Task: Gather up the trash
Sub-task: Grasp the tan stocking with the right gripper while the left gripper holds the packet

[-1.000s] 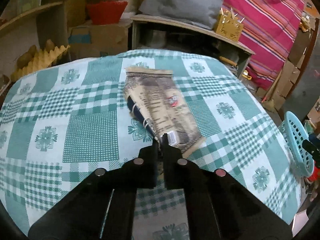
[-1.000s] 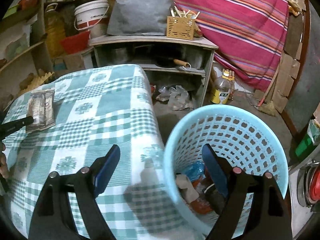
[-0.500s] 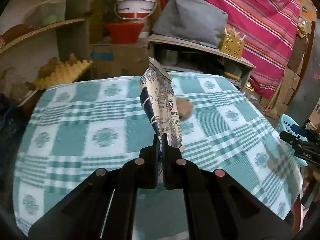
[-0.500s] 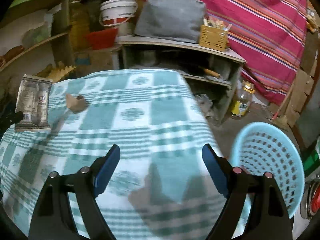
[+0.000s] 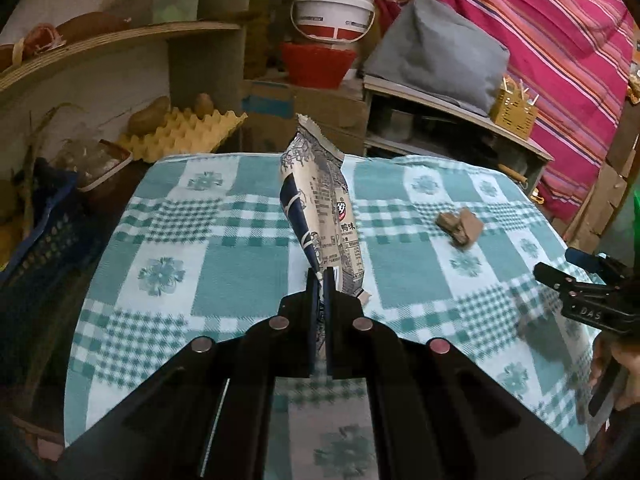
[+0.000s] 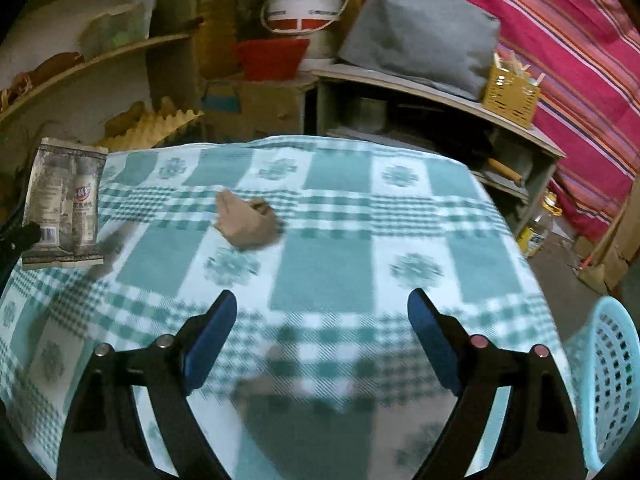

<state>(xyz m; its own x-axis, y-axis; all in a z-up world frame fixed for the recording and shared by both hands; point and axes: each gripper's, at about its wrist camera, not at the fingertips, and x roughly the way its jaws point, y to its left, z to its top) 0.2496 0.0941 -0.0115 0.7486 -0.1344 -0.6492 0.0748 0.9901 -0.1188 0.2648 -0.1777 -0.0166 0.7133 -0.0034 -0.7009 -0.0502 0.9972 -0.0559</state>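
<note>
progress: midway | left hand-held gripper (image 5: 319,280) clamped on snack wrapper (image 5: 320,216) — lifted off surface (image 5: 240,240) | right hand-held gripper (image 6: 322,312) wide, empty | left: brown crumpled scrap (image 6: 246,222) on surface — basket (image 6: 608,380) at right edge

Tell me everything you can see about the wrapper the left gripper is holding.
The wrapper is a flat, crinkled snack packet, pale with dark blue patterning, printed text and a small red logo, with crimped ends. The left gripper is shut on its lower edge and holds it upright, slightly tilted, clear above the checked tablecloth. Nothing else touches it. In the right wrist view it shows at the far left.
</note>
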